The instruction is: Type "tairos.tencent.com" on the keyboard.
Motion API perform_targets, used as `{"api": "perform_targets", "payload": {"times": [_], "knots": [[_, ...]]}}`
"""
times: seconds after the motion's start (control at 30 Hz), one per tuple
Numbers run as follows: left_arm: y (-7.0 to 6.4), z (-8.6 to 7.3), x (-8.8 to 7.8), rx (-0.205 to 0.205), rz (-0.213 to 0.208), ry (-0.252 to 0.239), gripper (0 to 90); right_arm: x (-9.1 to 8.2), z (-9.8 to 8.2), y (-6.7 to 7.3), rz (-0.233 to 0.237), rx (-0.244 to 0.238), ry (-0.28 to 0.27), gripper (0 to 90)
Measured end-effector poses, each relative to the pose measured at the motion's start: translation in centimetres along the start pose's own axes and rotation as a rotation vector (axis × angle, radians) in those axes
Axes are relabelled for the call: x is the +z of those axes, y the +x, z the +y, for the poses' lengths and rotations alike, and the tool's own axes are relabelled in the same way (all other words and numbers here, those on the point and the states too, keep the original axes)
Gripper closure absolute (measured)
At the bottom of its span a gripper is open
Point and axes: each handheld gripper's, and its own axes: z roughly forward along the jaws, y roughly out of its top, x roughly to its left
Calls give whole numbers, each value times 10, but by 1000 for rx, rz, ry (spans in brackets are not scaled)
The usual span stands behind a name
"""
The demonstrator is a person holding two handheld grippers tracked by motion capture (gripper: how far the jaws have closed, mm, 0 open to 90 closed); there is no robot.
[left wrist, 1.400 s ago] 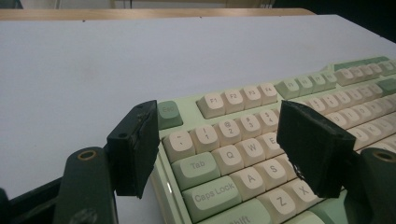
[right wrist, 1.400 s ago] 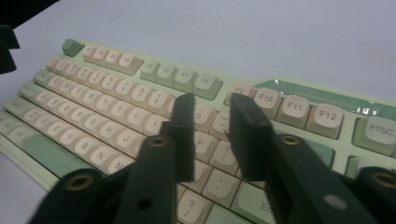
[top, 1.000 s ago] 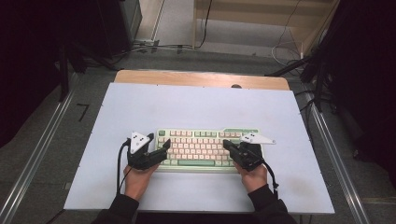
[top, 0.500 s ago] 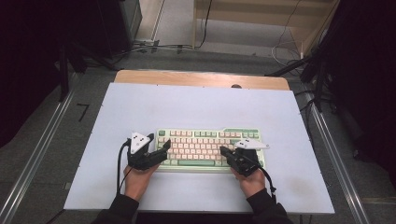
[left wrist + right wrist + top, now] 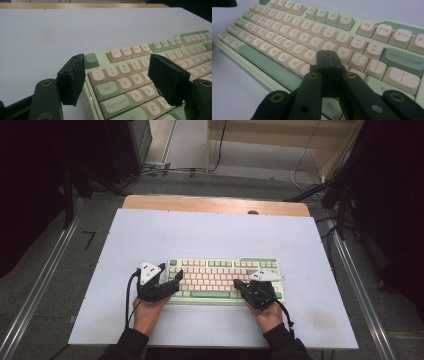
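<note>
You are holding the left gripper [image 5: 176, 279] with jaws spread wide at the keyboard's [image 5: 225, 270] left edge, gripping nothing. You are keeping the right gripper [image 5: 327, 57] pressed fully closed over the keys near its right half. The keyboard is lying flat on the table [image 5: 210, 235], near you.
</note>
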Motion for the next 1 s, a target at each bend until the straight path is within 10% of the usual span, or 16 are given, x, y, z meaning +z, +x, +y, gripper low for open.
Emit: {"api": "perform_targets", "payload": {"times": [0.77, 1.0], "knots": [[0, 0, 0, -5, -2, 6, 301, 6, -4, 4, -11, -24, 34, 871], [1, 0, 1, -8, -1, 10, 301, -9, 2, -4, -16, 23, -79, 697]]}}
